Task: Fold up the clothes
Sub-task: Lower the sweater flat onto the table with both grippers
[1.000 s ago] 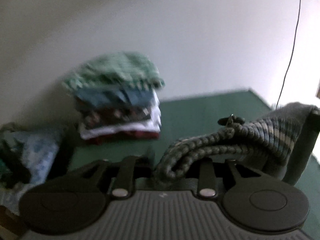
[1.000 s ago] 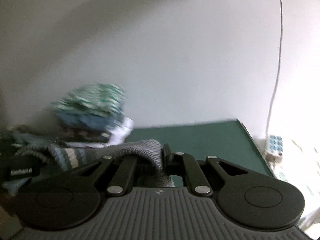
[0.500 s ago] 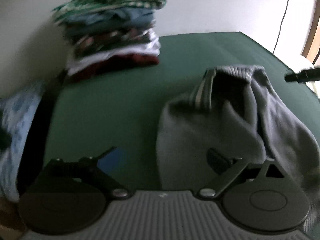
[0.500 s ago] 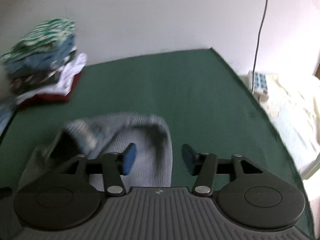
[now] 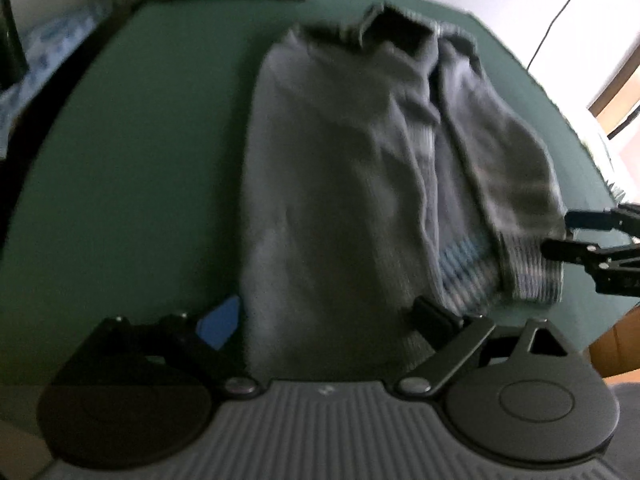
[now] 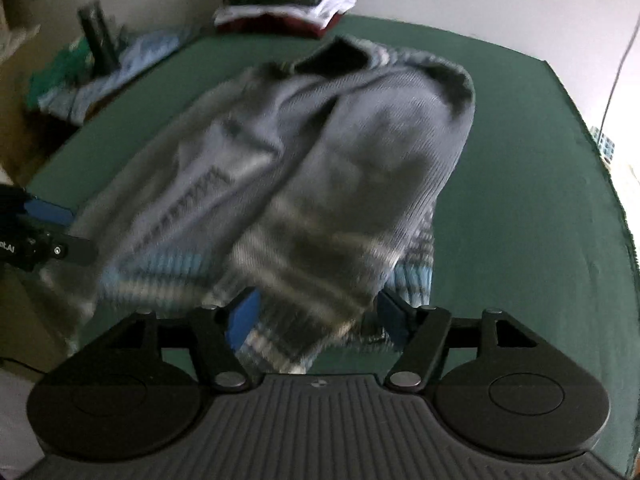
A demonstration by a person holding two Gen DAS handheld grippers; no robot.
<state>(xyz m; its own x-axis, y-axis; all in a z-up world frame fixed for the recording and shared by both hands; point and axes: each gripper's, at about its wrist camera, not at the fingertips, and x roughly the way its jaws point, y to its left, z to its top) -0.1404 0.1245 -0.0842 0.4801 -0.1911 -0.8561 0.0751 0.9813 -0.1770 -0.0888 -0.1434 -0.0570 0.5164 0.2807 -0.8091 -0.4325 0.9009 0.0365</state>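
Observation:
A grey knit sweater (image 5: 340, 184) with blue and white striped hem lies spread on the green table (image 5: 140, 160), collar at the far end. It also shows in the right wrist view (image 6: 320, 168). My left gripper (image 5: 328, 316) is open, its jaws wide on either side of the sweater's near edge. My right gripper (image 6: 316, 312) is open too, its blue pads on either side of the striped hem. The right gripper also shows at the right edge of the left wrist view (image 5: 560, 236), at the hem.
A stack of folded clothes (image 6: 280, 4) stands at the table's far end by the wall. A pile of unfolded clothes (image 6: 80, 76) lies off the table's left side. A cable (image 5: 560, 16) hangs on the wall at right.
Both grippers held the bunched sweater up a second ago. They have let go and opened, and the sweater now lies spread flat on the table. Both cameras have tilted down.

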